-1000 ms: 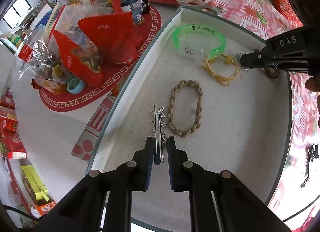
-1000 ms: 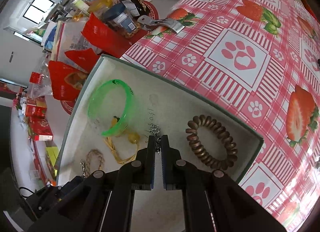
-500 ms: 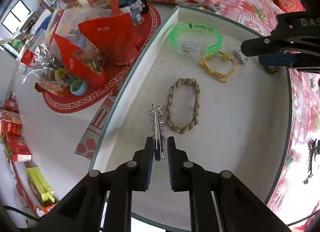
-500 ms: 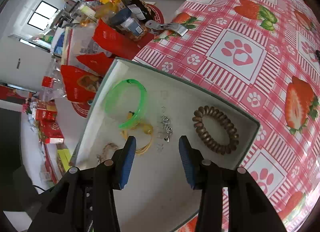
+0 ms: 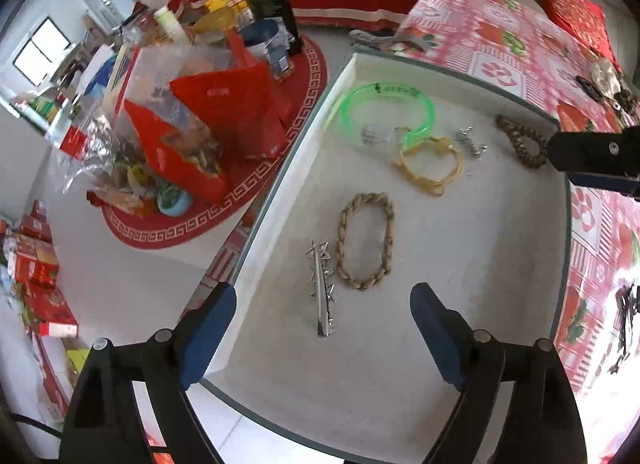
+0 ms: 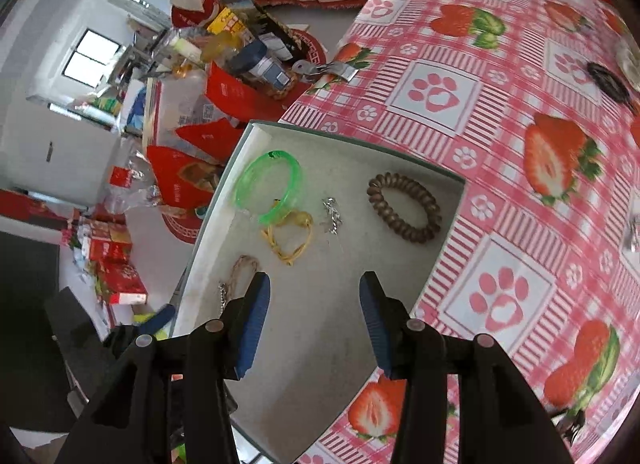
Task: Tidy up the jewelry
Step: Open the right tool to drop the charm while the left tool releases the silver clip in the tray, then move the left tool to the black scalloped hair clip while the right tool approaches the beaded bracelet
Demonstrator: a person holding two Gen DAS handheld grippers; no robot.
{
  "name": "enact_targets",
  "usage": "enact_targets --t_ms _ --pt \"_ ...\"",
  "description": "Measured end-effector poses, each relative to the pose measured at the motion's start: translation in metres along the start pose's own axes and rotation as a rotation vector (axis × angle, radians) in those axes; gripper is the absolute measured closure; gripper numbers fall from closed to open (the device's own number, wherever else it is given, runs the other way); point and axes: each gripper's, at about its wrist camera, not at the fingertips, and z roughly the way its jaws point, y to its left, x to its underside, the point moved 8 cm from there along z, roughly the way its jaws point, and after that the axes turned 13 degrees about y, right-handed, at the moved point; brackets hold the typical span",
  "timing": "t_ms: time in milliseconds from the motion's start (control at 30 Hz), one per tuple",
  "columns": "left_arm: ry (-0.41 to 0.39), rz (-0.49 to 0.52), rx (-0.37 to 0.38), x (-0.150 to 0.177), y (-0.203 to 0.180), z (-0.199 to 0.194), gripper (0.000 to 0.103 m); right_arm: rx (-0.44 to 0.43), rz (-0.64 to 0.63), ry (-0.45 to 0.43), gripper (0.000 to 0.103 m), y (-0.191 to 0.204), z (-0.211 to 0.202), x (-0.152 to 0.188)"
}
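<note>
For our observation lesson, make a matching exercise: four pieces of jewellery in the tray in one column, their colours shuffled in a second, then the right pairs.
Things:
1. bangle
2. star hair clip
3. coiled hair tie
4. cord bracelet

Colours:
A. yellow
B. brown
C. translucent green
D. silver

Pairs: 1-C, 2-D, 3-B, 4-A

Left wrist view looks steeply down along its fingers from close above the tray (image 5: pixel 520 304), near its long white wall, floor clutter off to the left. Right wrist view looks down from the opposite side, a bit farther off, over the strawberry tablecloth (image 6: pixel 520 112). Both share the tray floor, green bangle (image 5: pixel 384 104) (image 6: pixel 268 184) and yellow bracelet (image 5: pixel 428 168) (image 6: pixel 288 240)
</note>
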Motion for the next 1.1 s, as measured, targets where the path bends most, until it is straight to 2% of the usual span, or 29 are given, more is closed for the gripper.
enact_targets --t_ms 200,267,300,367,500,533,733,867,1100 --pt "0.006 0.027 -0.01 0.0 -0.007 -0.005 0.009 -0.023 0.045 -0.014 0.049 -0.012 -0.011 0.017" --pt "0.002 0.043 -0.014 0.0 -0.011 -0.008 0.009 -0.02 0.057 -0.022 0.038 -0.017 -0.016 0.023" --pt "0.001 0.051 -0.019 0.0 -0.014 -0.01 0.0 -0.022 0.063 -0.029 0.036 -0.021 -0.019 0.026" --pt "-0.011 0.067 -0.02 0.0 -0.02 -0.015 0.0 -0.027 0.077 -0.037 0.023 -0.028 -0.024 0.032" --pt "-0.012 0.112 -0.004 -0.003 -0.04 -0.026 0.0 -0.03 0.126 -0.046 0.021 -0.05 -0.035 0.043" --pt "-0.012 0.121 0.002 -0.004 -0.045 -0.028 0.0 -0.036 0.147 -0.051 0.014 -0.058 -0.038 0.047" --pt "-0.034 0.207 0.025 -0.007 -0.09 -0.05 0.0 -0.011 0.234 -0.099 0.013 -0.101 -0.06 0.068" --pt "-0.051 0.255 0.033 -0.009 -0.122 -0.064 0.0 0.035 0.288 -0.118 0.013 -0.138 -0.081 0.084" --pt "-0.04 0.381 0.103 0.002 -0.194 -0.076 0.0 0.131 0.428 -0.148 0.013 -0.217 -0.117 0.119"
